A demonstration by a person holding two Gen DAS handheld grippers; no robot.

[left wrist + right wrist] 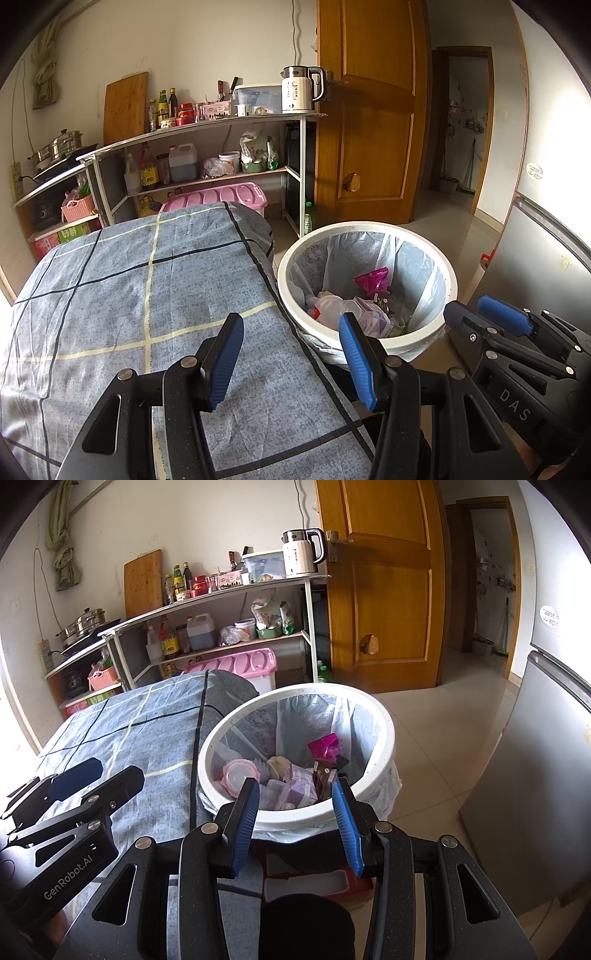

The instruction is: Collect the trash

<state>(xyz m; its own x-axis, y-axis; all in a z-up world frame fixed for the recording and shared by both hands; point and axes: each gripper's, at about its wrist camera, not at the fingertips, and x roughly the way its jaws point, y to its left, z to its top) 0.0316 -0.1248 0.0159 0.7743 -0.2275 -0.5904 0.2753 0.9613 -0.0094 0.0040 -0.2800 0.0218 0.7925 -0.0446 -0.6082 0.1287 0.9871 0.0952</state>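
Observation:
A white trash bin (448, 269) (384, 734) lined with a clear bag stands beside a table draped in a blue checked cloth (140, 288) (147, 716). Inside lie a pink wrapper (373, 280) (325, 746), a brown wrapper (325, 775), a clear plastic lid (238, 773) and purple packets. My left gripper (291, 360) hovers open over the cloth's right edge with nothing between its blue pads. My right gripper (295, 821) hangs open before the bin's near rim, also empty. Each gripper shows at the edge of the other's view.
Metal shelves (207, 123) with bottles, a kettle (301, 90) and a pink box (221, 195) line the far wall. A wooden door (369, 110) stands behind the bin. A grey fridge (546, 775) rises at the right. A red stool (332, 878) sits under the bin.

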